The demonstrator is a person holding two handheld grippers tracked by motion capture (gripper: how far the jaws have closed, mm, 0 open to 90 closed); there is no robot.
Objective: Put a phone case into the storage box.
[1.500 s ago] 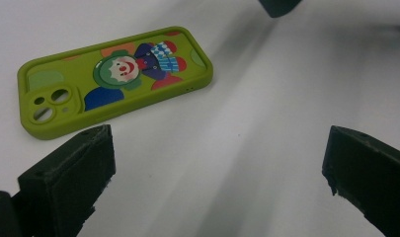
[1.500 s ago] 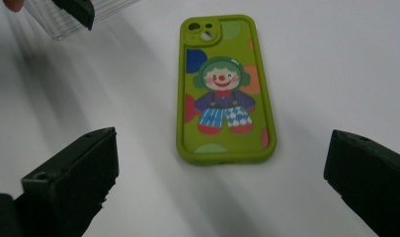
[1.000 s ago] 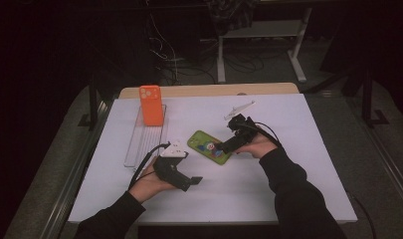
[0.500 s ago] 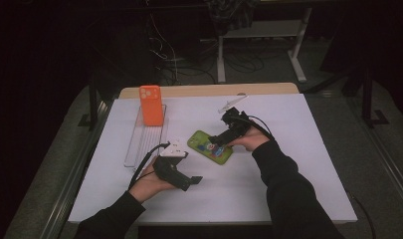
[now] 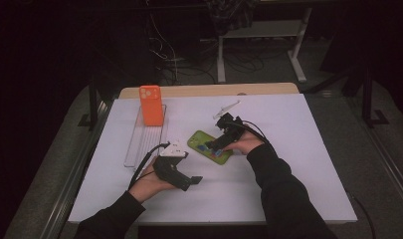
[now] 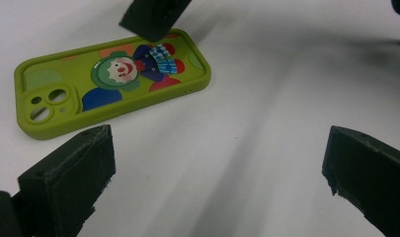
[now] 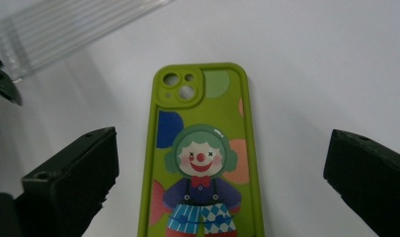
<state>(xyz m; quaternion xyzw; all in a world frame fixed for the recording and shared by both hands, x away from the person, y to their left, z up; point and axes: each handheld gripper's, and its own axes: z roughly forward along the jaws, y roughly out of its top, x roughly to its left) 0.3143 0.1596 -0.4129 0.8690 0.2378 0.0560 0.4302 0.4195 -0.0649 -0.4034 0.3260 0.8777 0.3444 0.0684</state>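
Green phone case (image 5: 210, 146): lies flat on the white table (image 5: 308, 149), back side up, near the middle. Printed with a clown figure; camera cut-out at its far-left end in the high view. Position unchanged from the earlier frames.

Right gripper (image 5: 223, 141): hovers directly over the green phone case (image 7: 200, 153), jaws spread wide, one to each side of the case's long edges, neither touching it. Holds nothing. One second ago it sat at the case's right end; it has since moved further in over the case, with the hand turned slightly.

Left gripper (image 5: 189, 180): rests low on the table on the near side of the case, well apart from it. Jaws wide apart with bare table between them; holds nothing. Its own view shows the green phone case (image 6: 113, 81) ahead and to the left, with a jaw of the right gripper (image 6: 153, 17) above the case's far edge. No visible shift since the earlier frames.

Orange phone case (image 5: 150, 104): stands upright at the far end of the clear rack (image 5: 139, 144). Unchanged.

Clear rack: ribbed, transparent, lying lengthwise left of the green phone case, apart from it. Unchanged.
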